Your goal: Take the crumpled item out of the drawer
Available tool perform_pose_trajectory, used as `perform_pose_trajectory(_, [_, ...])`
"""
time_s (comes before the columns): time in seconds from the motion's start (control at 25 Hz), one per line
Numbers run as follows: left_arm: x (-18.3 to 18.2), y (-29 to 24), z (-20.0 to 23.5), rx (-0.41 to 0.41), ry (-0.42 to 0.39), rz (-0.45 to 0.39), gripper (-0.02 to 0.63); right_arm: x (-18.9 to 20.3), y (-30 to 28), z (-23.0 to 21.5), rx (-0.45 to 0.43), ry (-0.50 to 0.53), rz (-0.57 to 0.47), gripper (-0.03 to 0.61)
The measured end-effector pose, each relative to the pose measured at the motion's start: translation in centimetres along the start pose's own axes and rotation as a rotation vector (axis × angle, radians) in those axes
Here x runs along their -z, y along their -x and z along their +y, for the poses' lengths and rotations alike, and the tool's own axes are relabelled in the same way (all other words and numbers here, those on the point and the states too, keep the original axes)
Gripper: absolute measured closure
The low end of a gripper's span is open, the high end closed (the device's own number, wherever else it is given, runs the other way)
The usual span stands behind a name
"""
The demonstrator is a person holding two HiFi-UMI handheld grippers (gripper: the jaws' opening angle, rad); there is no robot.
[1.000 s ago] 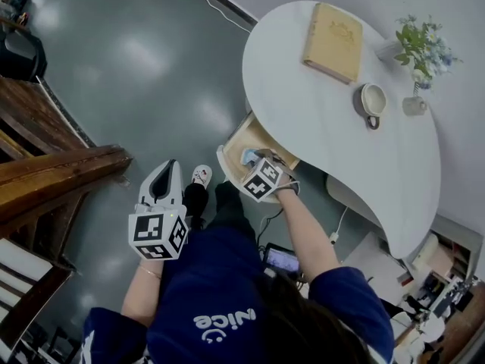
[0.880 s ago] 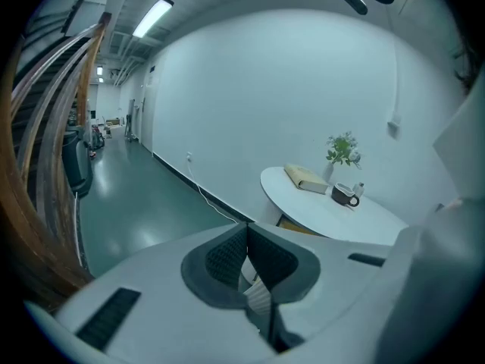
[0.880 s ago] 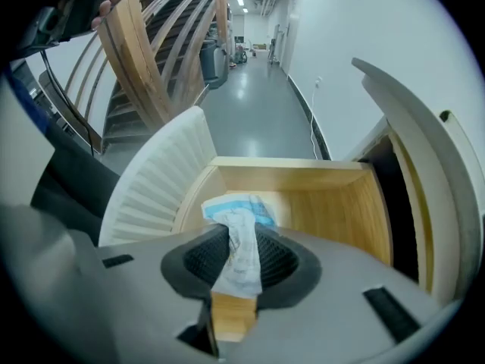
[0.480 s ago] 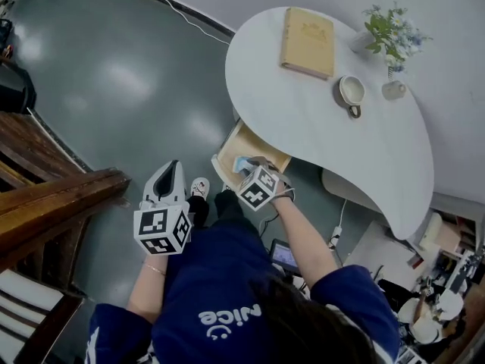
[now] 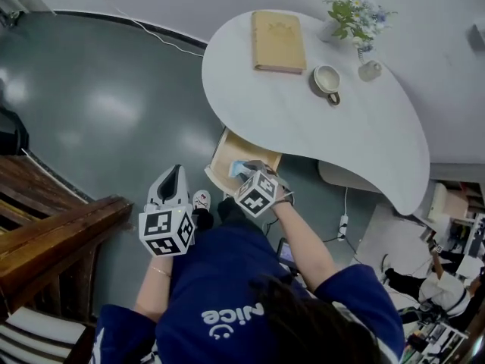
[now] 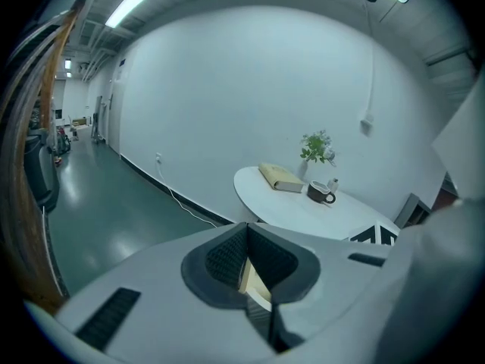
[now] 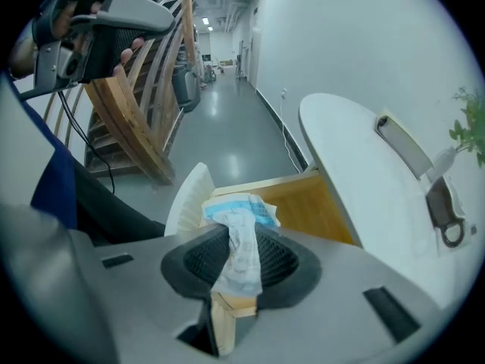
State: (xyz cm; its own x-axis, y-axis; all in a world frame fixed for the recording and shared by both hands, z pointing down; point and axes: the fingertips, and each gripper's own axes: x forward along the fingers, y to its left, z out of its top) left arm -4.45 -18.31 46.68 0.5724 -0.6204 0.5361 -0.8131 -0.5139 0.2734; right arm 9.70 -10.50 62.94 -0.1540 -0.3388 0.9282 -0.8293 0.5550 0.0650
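Navy short-sleeved shirt point(image 5: 227, 279), white "nice" print point(image 5: 227, 315); thin bracelet point(image 5: 158, 271); dark trousers point(image 5: 227, 208); white shoe point(image 5: 201, 199)

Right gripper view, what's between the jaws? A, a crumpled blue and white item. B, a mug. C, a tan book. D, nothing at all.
A: in the right gripper view, the right gripper has its jaws clamped on the crumpled item, which is blue and white, with the open wooden drawer showing beyond it.
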Motion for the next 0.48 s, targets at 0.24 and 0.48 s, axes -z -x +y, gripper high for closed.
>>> perform_pose_trajectory(0.24, [0.1, -1.3, -1.5, 0.061, -0.027, 0.025, 0.609, 0.1, 2.0, -0.6, 0.027, -0.076, -0.027, 0.472])
perform_pose_trajectory(0.48, [0.6, -2.0, -3.2, 0.126, -0.058, 0.061, 0.609, 0.4, 4.2, -0.8, 0.034, -0.211, -0.059, 0.472])
